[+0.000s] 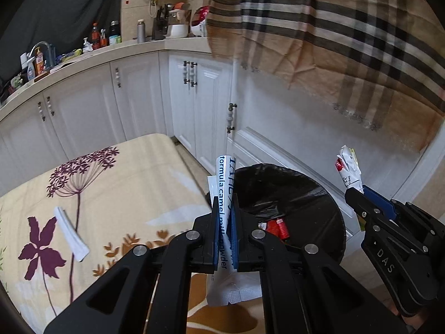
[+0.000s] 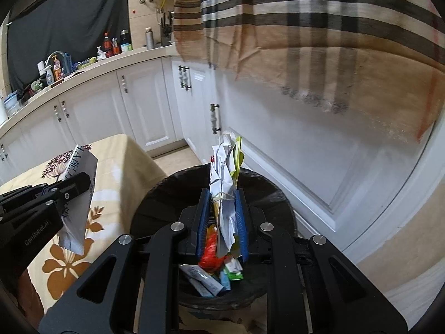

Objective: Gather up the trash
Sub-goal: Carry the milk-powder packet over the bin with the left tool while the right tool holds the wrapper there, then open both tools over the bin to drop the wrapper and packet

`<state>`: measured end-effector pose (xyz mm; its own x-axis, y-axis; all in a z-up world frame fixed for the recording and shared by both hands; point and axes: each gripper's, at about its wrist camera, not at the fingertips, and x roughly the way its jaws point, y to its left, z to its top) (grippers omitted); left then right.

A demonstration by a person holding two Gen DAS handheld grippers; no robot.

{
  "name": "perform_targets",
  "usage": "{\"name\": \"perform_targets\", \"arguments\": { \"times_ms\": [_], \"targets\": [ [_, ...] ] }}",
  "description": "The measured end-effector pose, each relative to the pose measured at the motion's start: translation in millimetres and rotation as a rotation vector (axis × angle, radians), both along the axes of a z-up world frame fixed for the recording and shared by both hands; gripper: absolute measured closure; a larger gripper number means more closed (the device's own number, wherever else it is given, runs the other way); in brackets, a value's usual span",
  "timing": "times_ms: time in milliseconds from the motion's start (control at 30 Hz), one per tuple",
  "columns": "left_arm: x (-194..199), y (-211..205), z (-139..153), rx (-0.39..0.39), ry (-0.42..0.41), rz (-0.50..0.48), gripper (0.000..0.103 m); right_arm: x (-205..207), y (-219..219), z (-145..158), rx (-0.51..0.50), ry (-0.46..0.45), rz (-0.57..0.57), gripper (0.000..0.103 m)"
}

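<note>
Left wrist: left gripper (image 1: 224, 222) pinches milk powder sachet (image 1: 224, 183) just short of the bin (image 1: 333, 208); carry it over the rim before release.
Right wrist: right gripper (image 2: 221, 217) clamps crumpled wrappers (image 2: 225, 167) above the bin's mouth; release straight down.

home kitchen: sink faucet (image 1: 41, 47), white cabinets (image 1: 91, 105), countertop (image 1: 83, 61)

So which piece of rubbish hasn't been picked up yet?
The flat white strip lying on the floral tablecloth. The printed white sachet and the crumpled white wrapper are each clamped in a hand-held gripper.
</note>
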<state>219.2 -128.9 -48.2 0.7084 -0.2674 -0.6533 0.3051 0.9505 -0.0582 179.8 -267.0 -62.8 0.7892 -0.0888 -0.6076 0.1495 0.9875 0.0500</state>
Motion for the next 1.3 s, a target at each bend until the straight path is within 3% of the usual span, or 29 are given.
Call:
{"name": "perform_targets", "arguments": {
  "times_ms": [567, 633, 733, 800, 1300],
  "targets": [
    [26, -41, -20, 0.049, 0.003, -0.019, 0.096, 17, -26, -23, -0.026, 0.014, -0.051, 0.084],
    [28, -42, -22, 0.050, 0.007, -0.015, 0.093, 20, -28, -25, -0.025, 0.017, -0.053, 0.084],
    [32, -43, -26, 0.052, 0.023, -0.008, 0.074, 24, -30, -29, -0.025, 0.017, -0.063, 0.072],
    [33, -41, -27, 0.047, 0.026, -0.001, 0.065, 24, -31, -30, -0.020, 0.016, -0.068, 0.069],
    [24, -26, -18, 0.045, 0.009, 0.022, 0.050, 16, -24, -23, -0.021, 0.008, -0.069, 0.066]
  ]
}}
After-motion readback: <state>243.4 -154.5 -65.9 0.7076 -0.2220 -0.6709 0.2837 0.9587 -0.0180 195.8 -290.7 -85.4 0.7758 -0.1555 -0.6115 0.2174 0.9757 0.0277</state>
